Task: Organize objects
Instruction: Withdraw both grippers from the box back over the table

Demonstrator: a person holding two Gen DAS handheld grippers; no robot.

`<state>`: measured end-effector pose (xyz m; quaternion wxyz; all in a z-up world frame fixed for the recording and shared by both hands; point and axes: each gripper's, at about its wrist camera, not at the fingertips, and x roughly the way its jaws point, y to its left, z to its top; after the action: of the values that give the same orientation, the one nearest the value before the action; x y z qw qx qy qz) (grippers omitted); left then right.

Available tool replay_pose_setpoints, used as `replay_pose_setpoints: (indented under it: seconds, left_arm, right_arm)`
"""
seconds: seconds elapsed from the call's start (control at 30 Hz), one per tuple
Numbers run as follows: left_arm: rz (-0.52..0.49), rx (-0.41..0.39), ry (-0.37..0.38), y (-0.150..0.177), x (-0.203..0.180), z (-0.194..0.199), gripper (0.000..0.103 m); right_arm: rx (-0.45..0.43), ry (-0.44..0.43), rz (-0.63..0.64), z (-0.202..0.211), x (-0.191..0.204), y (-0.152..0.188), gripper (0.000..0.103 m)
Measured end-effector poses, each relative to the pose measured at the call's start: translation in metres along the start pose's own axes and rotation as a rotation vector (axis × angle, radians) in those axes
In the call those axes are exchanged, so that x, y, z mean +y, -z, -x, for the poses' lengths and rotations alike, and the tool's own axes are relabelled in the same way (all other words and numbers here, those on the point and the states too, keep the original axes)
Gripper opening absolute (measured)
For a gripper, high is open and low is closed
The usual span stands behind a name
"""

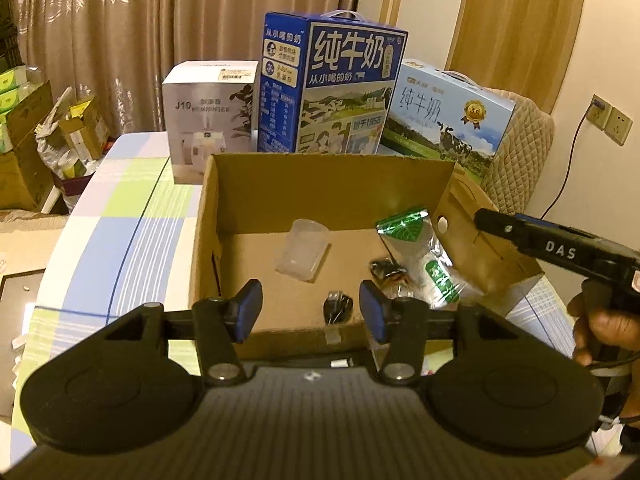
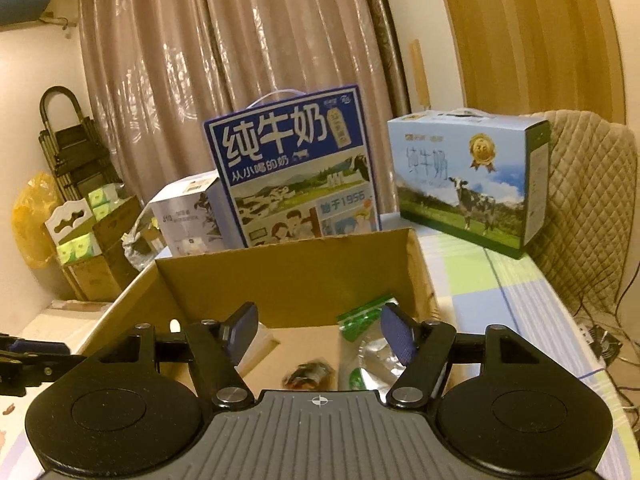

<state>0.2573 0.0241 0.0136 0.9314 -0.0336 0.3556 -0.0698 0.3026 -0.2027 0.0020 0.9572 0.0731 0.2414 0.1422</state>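
Observation:
An open cardboard box (image 1: 320, 180) stands on the table. Inside it lie a clear plastic cup (image 1: 302, 250) on its side, a green and silver snack bag (image 1: 420, 256), a small dark wrapped item (image 1: 386, 270) and a black object (image 1: 338, 308). My left gripper (image 1: 310, 310) is open and empty above the box's near edge. My right gripper (image 2: 318, 334) is open and empty over the same box (image 2: 280, 276), above the snack bag (image 2: 366, 340) and the wrapped item (image 2: 310, 374). The right gripper also shows in the left wrist view (image 1: 486, 218), at the box's right flap.
Behind the box stand a tall blue milk carton (image 1: 340, 88), a light blue milk carton (image 1: 444, 116) and a white humidifier box (image 1: 208, 120). A checked cloth (image 1: 120, 208) covers the table. A quilted chair back (image 2: 588, 208) is at the right. Cartons (image 1: 24, 152) are piled at the left.

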Motion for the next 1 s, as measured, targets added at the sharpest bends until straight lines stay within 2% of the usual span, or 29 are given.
replay_pose_setpoints:
  seconds: [0.23,0.6,1.0]
  left_arm:
    - [0.046,0.009,-0.023,0.024,0.013,0.027,0.054]
    - [0.109,0.051,-0.059,0.073,0.028,0.076,0.06]
    - [0.108,0.047,-0.058,0.106,0.021,0.125,0.072]
  right_arm:
    - [-0.01,-0.001,0.002,0.036,0.004,0.022,0.065]
    - [0.07,-0.005,-0.007,0.094,0.025,0.073,0.065]
    - [0.126,-0.013,0.002,0.15,0.037,0.119,0.065]
